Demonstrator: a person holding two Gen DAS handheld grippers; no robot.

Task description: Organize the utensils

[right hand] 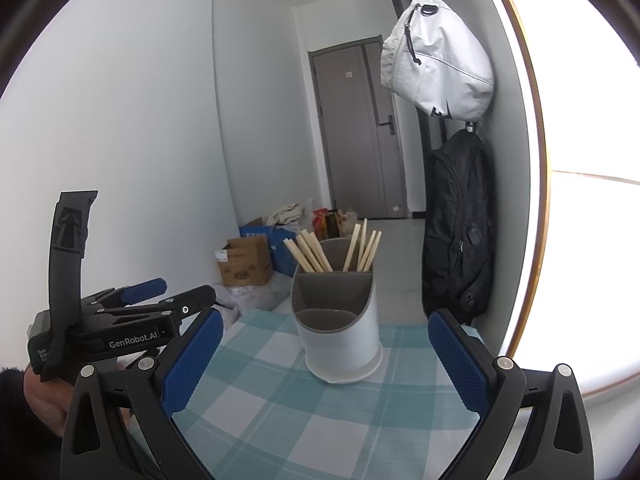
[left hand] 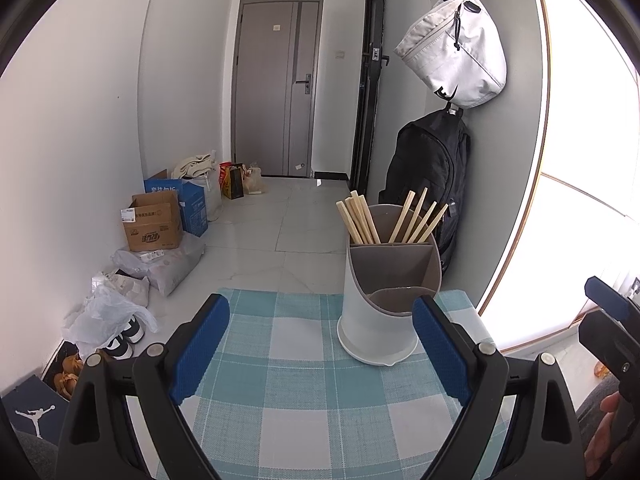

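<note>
A white and grey utensil holder (left hand: 384,300) stands on the checked blue-and-white tablecloth (left hand: 296,392); it also shows in the right wrist view (right hand: 340,332). Several wooden chopsticks (left hand: 360,220) stand in its two rear compartments, also seen in the right wrist view (right hand: 312,256). Its front compartments look empty. My left gripper (left hand: 320,344) is open and empty, just in front of the holder. My right gripper (right hand: 326,356) is open and empty, the holder standing beyond its fingers. The left gripper also shows in the right wrist view (right hand: 160,296), at the left.
A white bag (left hand: 456,52) and a black backpack (left hand: 432,176) hang on the wall at the right, behind the holder. Cardboard boxes (left hand: 154,222), plastic bags and shoes lie on the floor at the left. The table's far edge (left hand: 280,294) is near the holder.
</note>
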